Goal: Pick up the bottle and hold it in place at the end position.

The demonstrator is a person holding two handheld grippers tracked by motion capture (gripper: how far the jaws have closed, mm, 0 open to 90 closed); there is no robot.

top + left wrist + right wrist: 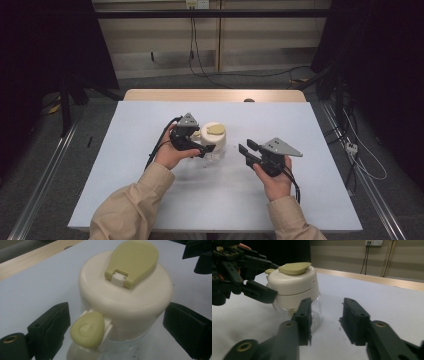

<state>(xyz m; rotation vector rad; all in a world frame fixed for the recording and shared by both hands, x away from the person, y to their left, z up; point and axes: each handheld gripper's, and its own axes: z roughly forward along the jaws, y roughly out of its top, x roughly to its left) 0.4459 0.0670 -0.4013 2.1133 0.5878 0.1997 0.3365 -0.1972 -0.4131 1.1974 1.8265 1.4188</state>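
Observation:
A small jar (213, 139) with a clear body and a cream lid (125, 297) stands at the middle of the table. An olive flip cap (135, 260) lies flat on the lid, and an olive tab (87, 328) juts from the lid's side. My left gripper (202, 140) is open, its jaws straddling the lid (292, 285) with a small gap on one side. To the right of the jar my right gripper (248, 147) is also open, pointing at it from a short distance (328, 307) with nothing between its jaws.
A pale sheet (150, 200) covers the table; a wooden strip (215, 95) shows along its far edge. Cables (360, 155) lie on the floor to the right, and metal rails run along both sides.

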